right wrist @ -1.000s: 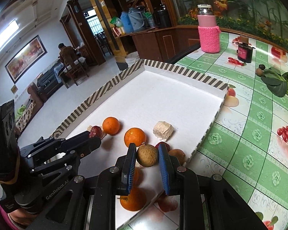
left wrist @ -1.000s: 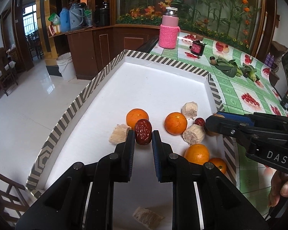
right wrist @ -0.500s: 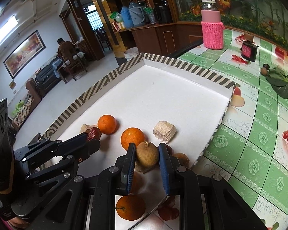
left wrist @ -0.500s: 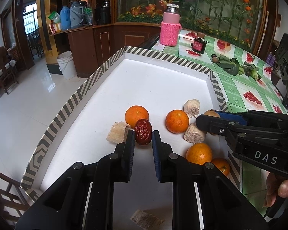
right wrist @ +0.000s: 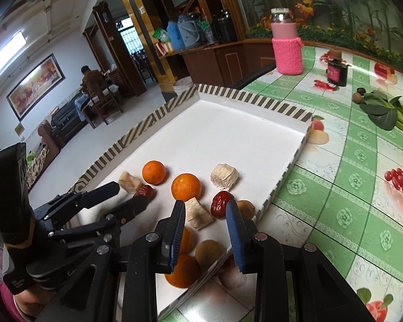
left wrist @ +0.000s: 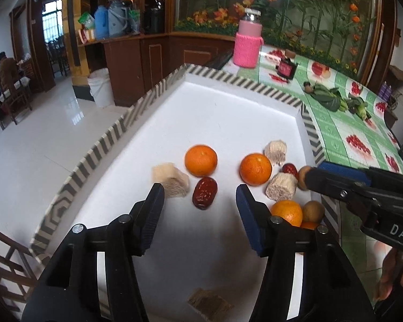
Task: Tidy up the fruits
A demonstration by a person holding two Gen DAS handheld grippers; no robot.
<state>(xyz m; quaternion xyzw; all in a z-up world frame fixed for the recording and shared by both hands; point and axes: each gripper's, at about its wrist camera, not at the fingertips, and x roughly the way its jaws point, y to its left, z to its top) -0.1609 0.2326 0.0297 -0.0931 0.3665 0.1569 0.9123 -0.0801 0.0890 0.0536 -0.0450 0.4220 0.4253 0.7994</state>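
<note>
1. A red date [left wrist: 204, 193] lies on the white tray [left wrist: 228, 112], just beside an orange [left wrist: 201, 160] and a pale chunk [left wrist: 170, 179].
2. The left claw [left wrist: 200, 204] stands wide and empty just short of that date.
3. The right claw [right wrist: 205, 214] is wide too, holding nothing, over another date [right wrist: 221, 204] and a brown fruit [right wrist: 245, 208] near the tray's edge.
4. Looks like a release step; next, choose another fruit to group.

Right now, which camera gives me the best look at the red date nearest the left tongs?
The left wrist view: the date lies whole and unblocked on the white tray, just ahead of the open left tongs. In the right wrist view the same date is half hidden behind one finger of those tongs.
</note>
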